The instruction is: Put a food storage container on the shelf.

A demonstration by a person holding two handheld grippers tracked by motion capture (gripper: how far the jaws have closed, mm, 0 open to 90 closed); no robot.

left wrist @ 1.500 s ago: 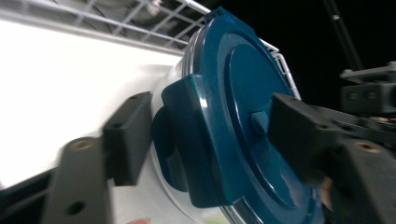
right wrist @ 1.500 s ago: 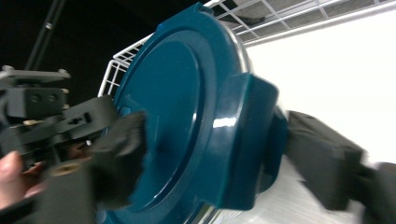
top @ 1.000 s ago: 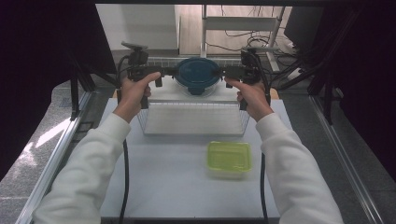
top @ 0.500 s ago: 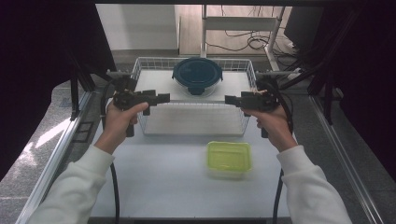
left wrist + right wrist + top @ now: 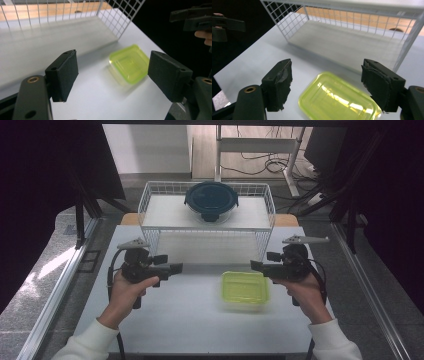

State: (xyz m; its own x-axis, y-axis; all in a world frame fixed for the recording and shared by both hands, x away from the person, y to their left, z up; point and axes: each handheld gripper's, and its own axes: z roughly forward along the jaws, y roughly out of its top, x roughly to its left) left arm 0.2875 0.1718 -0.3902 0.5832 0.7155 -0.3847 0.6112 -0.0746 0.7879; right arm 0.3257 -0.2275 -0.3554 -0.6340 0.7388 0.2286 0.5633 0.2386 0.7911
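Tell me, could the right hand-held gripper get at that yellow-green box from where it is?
Probably yes. The right hand-held gripper is open and empty, right beside the yellow-green box on the bare white table; nothing lies between them.

No readable text, label, brand, number or sign anywhere I look. The yellow-green container in front of me carries no print that I can make out, and the dark round lid up on the wire rack is plain from here. My own gripper pads bear no markings either.
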